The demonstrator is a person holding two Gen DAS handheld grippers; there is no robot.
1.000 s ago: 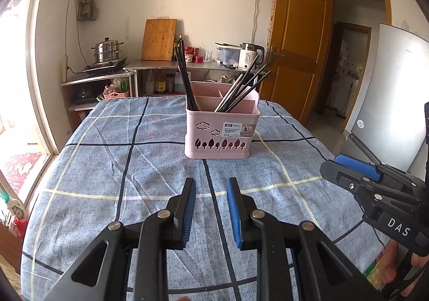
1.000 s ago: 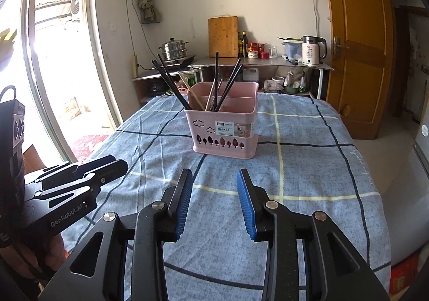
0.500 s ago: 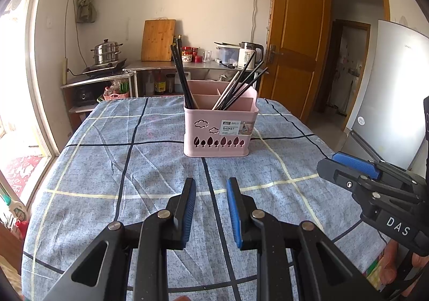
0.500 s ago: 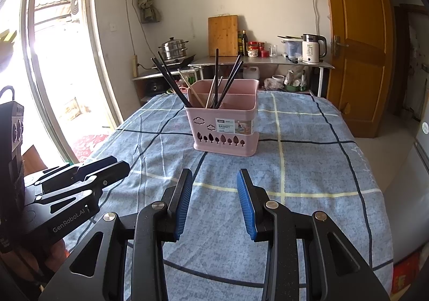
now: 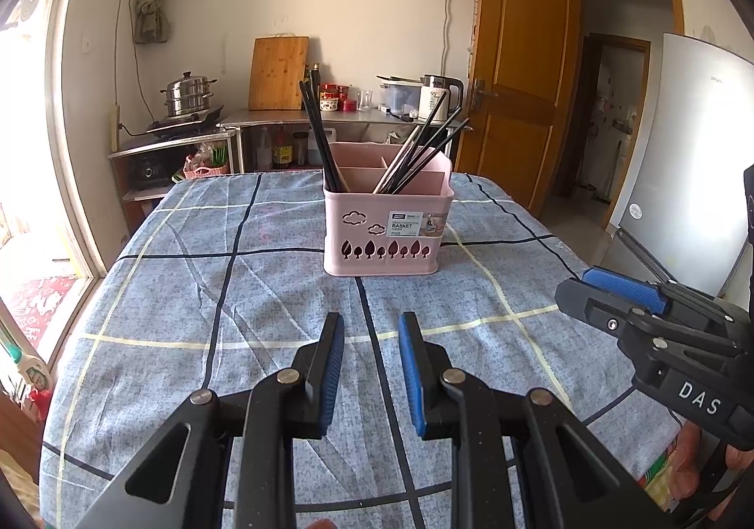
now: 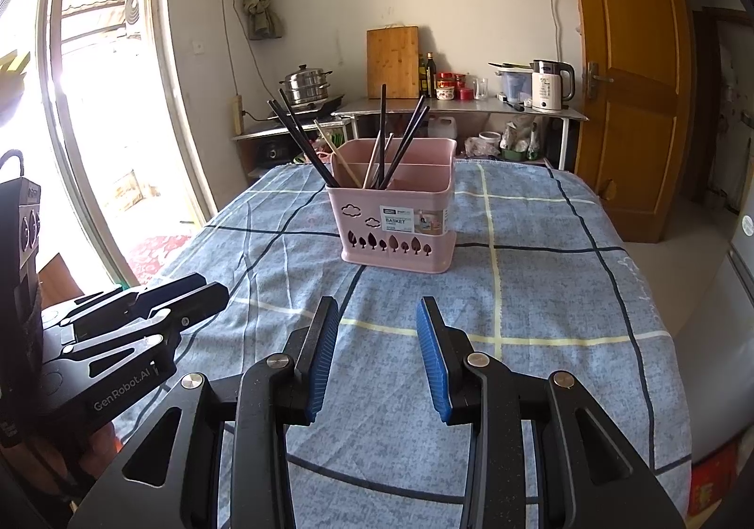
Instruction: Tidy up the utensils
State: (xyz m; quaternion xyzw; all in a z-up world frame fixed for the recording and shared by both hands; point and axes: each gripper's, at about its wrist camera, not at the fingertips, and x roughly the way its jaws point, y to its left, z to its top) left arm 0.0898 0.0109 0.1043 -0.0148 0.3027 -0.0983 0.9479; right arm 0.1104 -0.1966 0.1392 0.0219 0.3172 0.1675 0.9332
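- 2 claws, left claw point(image 5: 366, 331) and right claw point(image 6: 377, 314), hover with blue pads apart, holding nothing.
- Pink plastic divided basket point(image 5: 386, 232) stands mid-bench on blue checked cloth point(image 5: 212, 293), holding black chopsticks point(image 5: 318, 133).

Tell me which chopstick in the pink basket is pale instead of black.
The wooden chopstick in the pink basket: it is light tan and leans toward the window, between the black chopsticks on its window side and the darker ones beside it.

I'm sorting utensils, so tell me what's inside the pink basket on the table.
The pink basket holds several black chopsticks and a few light ones, leaning in divided compartments. Its walls hide their lower ends and anything lying at the bottom.
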